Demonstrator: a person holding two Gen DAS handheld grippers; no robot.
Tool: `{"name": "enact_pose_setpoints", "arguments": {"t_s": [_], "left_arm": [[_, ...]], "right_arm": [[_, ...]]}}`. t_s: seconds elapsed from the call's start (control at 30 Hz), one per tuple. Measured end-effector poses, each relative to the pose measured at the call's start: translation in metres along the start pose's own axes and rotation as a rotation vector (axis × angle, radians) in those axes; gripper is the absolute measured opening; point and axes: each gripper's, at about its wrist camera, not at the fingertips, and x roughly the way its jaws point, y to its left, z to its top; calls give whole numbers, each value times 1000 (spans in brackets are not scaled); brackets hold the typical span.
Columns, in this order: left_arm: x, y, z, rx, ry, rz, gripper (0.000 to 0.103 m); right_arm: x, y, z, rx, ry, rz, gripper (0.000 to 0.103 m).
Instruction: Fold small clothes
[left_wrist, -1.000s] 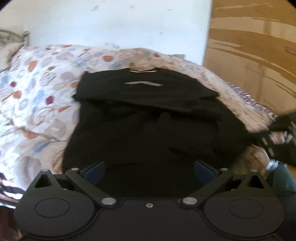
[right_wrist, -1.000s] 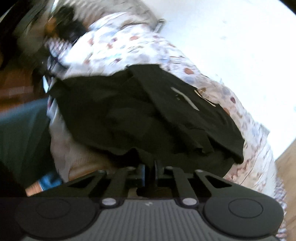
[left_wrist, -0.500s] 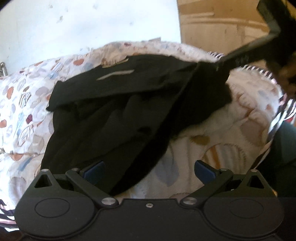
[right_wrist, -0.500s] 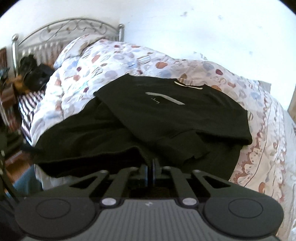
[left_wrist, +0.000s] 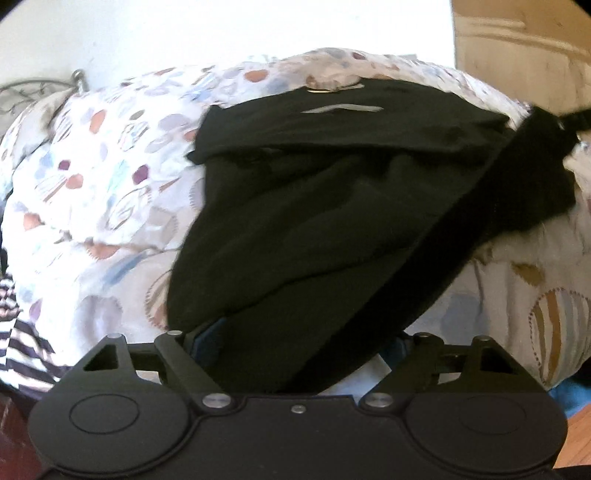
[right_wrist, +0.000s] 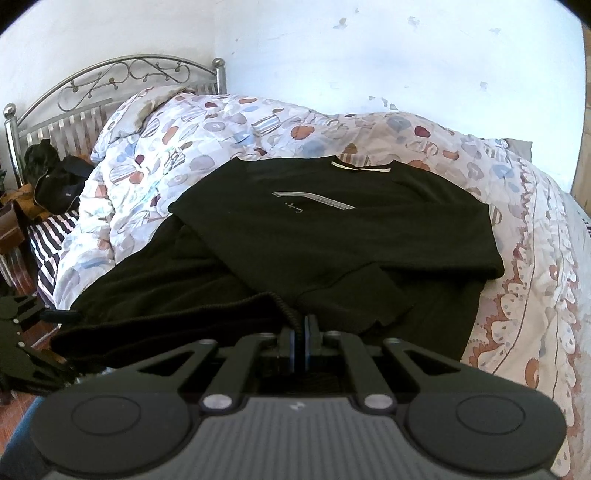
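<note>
Shirt (right_wrist: 332, 229): black, spread on quilt (right_wrist: 229, 133), collar toward wall; upper part flat, lower hem bunched and lifted at near edge of quilt.

Right gripper (right_wrist: 302, 332): clenched on ribbed hem of shirt, cloth pinched between pads, hem pulled up off quilt.

Left gripper (left_wrist: 295, 347): wide, but just been closing; hem of shirt lying between fingers, pads not pressing on it as far as visible.

Hem strip (left_wrist: 461, 229): stretched tight from near left gripper across to far right corner of shirt, where dark blurred shape holds it, probably right gripper.

Risk, miss: closing on only one layer, or on nothing, because cloth lies loose and folded between fingers; then hem sags on one side.

Risk, catch: pinching quilt together with shirt, because quilt sits directly under hem.

Risk, skew: pulling harder on one side than on other, dragging flat upper part of shirt and making crooked fold.

Risk, slip: thick rib sliding out of right gripper under tension.

Risk, view: black on black, layers hard to tell apart.
</note>
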Motion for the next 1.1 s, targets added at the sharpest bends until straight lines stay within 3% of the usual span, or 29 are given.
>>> {"name": "enact_pose_setpoints", "arguments": {"t_s": [0.13,0.23,0.37,0.53,0.87,0.97,1.1], "left_arm": [[-6,6,-5,-6,-12,9,86],[-14,5,-7,-4,-30,9,77],[-23,2,-9,-4,-63,-58,41],[-25,5,-3,-4,-87,-97,20],[-28,13,10,-9,-50,-134,20],[-30,14,9,-9,-34,-132,20],[-29,15,13,-19,-26,-129,20]], "right_arm": [[-3,-2,-2,21,-5,1,5],[-8,1,-4,16,-10,-3,5],[-19,6,-11,-12,-13,2,5],[-34,15,-24,-75,-5,-4,5],[-41,33,-61,-203,63,-23,6],[-37,37,-72,-250,91,-18,16],[-29,49,-89,-328,128,-19,40]]}}
